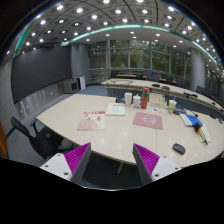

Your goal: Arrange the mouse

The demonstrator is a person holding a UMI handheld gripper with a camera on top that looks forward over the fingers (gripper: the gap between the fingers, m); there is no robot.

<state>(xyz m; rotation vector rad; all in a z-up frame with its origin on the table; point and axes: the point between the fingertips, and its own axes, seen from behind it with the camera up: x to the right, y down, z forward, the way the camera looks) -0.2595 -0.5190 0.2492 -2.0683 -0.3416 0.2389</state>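
A small dark mouse point(178, 148) lies on the pale table point(115, 135) near its front right edge, to the right of my fingers and a little beyond them. A pink mouse mat point(148, 120) lies further back, left of the mouse. My gripper point(112, 162) is open and empty, held above the table's near edge, with its purple pads point(146, 158) spread wide apart. Nothing stands between the fingers.
A pink and white paper point(91, 121) and a pale sheet point(116, 109) lie on the table's left half. Cups and a red bottle point(145, 98) stand at the back. A blue item point(194, 122) lies at the right. A black chair point(32, 135) stands at left.
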